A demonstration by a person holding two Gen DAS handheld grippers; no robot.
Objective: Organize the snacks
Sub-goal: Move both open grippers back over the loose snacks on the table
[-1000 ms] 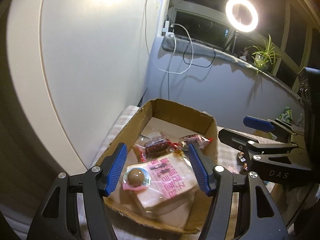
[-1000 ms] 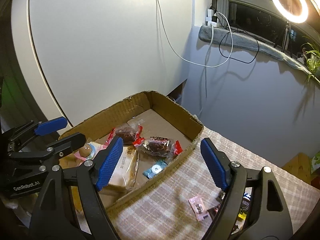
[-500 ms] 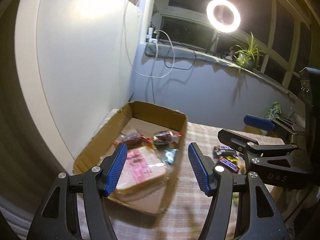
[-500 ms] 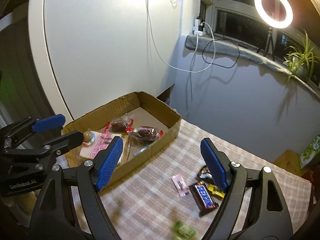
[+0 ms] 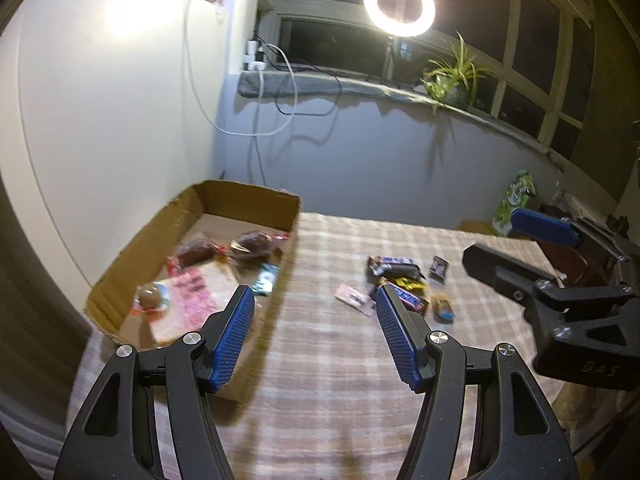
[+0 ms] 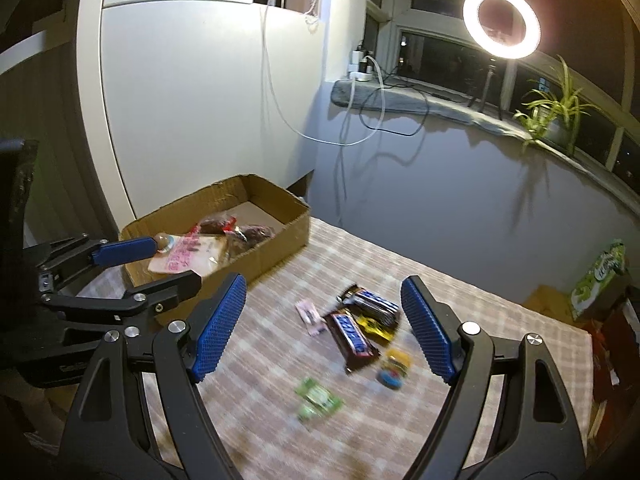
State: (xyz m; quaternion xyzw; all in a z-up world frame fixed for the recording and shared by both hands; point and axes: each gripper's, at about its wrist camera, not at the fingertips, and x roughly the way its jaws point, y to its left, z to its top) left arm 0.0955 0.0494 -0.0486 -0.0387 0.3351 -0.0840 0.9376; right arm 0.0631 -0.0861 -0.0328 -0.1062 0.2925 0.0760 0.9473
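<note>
A shallow cardboard box [image 5: 256, 199] [image 6: 280, 240] at the table's far left holds several snacks: a pink bread pack [image 5: 188, 300] [image 6: 188, 254], a round chocolate [image 5: 150, 296] and two dark wrapped cakes [image 5: 256, 242]. Loose snacks lie on the checked cloth: two dark chocolate bars [image 6: 352, 336] [image 6: 374, 302], a yellow pack [image 6: 374, 326], a pink sachet [image 5: 352, 298] [image 6: 310, 314], a green pack [image 6: 318, 398] and a small colourful candy [image 6: 394, 368]. My left gripper [image 5: 314, 304] is open and empty beside the box. My right gripper [image 6: 322, 292] is open and empty above the loose snacks.
A white cabinet and grey wall stand behind the box. A ring light [image 6: 502, 22], cables and a plant [image 6: 556, 112] sit on the window ledge. A green bag [image 6: 600, 276] stands past the table's far right edge.
Both grippers have pulled back and to the right, away from the box. The round chocolate that sat between my left fingers now lies in the box. The loose snacks have come into view.
</note>
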